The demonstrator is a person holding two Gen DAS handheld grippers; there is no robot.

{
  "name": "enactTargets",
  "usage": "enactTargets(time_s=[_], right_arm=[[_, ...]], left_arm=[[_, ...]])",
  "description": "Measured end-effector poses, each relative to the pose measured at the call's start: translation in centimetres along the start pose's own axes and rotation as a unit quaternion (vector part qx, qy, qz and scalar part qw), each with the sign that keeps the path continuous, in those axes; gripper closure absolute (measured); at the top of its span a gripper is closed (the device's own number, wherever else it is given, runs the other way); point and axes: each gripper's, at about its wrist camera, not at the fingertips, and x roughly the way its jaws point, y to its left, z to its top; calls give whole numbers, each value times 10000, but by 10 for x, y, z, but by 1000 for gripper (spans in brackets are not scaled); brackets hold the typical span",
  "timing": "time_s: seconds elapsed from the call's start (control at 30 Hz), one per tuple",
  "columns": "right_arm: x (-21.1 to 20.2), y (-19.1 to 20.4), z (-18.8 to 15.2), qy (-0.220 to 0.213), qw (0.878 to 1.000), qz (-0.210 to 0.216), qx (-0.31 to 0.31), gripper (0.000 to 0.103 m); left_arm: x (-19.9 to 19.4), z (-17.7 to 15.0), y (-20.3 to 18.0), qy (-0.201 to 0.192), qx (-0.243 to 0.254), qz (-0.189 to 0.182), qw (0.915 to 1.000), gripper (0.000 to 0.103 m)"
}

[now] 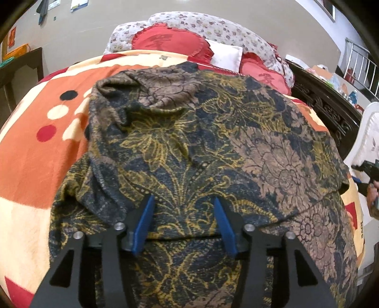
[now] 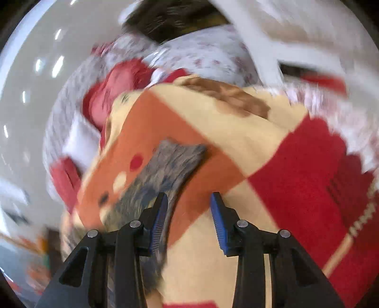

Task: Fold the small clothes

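Garment (image 1: 201,147) with floral print lies spread under the released left gripper (image 1: 183,201), while the right gripper (image 2: 189,197), blurred, stands parted over the blanket (image 2: 236,154).

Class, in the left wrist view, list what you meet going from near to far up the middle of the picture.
Left gripper → dark floral garment → orange and cream blanket → red cushion → flowered bedding → wall.

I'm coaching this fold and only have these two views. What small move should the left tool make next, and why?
Probably lower the left tool and close it on the near fold edge of the patterned garment. Its fingers stand open over the cloth, gripping nothing, and the garment lies bunched on the blanket. The right tool is also open, in a blurred view.
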Motion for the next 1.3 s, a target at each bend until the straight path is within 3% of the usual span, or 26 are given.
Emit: enactTargets(time_s=[0.13,0.3,0.33,0.37,0.4,0.6,0.73,0.83,0.9,1.03,1.2,1.3], right_arm=[[19,-16,17,-131,9986,376,357,62],[41,-3,27,-6,9985,542,104,64],[43,0,27,5,9988,494,11,73],[43,4,26,-10,9992,384,-87,88],[41,8,25,-43,9993,317,-193,94],[-29,55,32,-980,9884,-16,-1156,96],[-106,90,44,-1776,9689,-245,-1704,96],[-146,116,42,-2048,9568,-200,-2052,96],[-161,141,25,-2099,9466,-90,-2445,96],[-156,193,-31,-1743,9319,614,-3121,96],[-105,260,-141,-697,9032,1657,-3898,96],[-57,278,-216,-14,8831,1871,-4302,96]], left_arm=[[1,0,-2,3,35,28,10000,44],[2,0,-2,0,31,28,10000,44],[2,0,-1,1,28,25,10000,44],[2,0,-1,2,31,23,10000,44],[2,0,-1,3,32,24,10000,44],[2,0,-1,-2,26,13,10000,44],[2,0,0,-11,-2,-13,10000,44],[2,0,1,-15,-17,-44,10000,43],[2,0,1,-15,-25,-80,10000,42],[2,1,-1,11,31,-151,9999,34],[-8,14,-12,89,130,-60,9999,32],[-32,30,-12,-254,-273,-482,9981,26]])
